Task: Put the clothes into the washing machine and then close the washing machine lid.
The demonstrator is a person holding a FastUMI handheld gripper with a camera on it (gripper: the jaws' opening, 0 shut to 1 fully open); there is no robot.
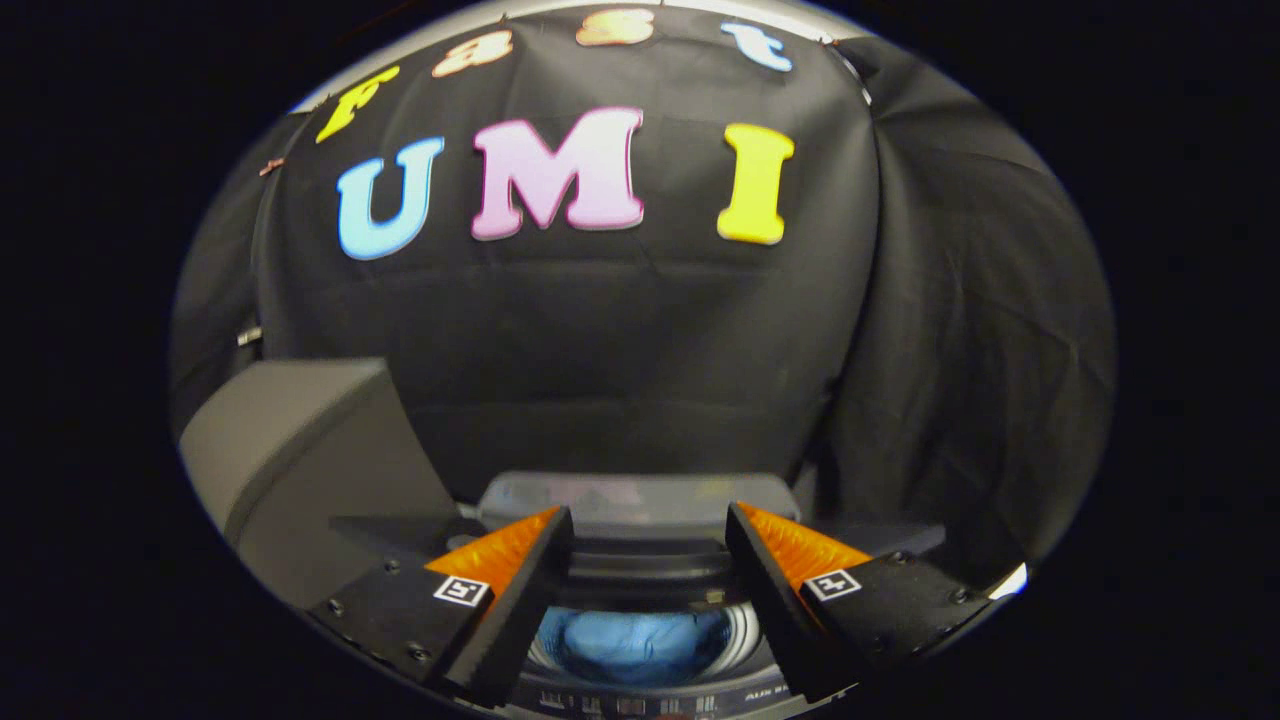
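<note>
The hand-held gripper [648, 525] is seen with its fingers spread apart, nothing pinched between them. A crumpled blue garment [640, 645] lies inside the round drum of the grey top-loading washing machine [640, 500], below and between the fingers, and the raised grey lid [300, 440] stands open beside the left finger.

Washer [640, 690] sits low, right under the gripper [648, 545], whose fingers are spread apart w/ nothing between them. Clothes [640, 645] lie inside the drum, seen down through the gap betw. the fingers. Control panel [640, 500] runs along the back of the washer, just beyond the fingertips. Lid [300, 450] stands raised to the left, behind the left finger. Booth wall [600, 350] hangs behind it all.
</note>
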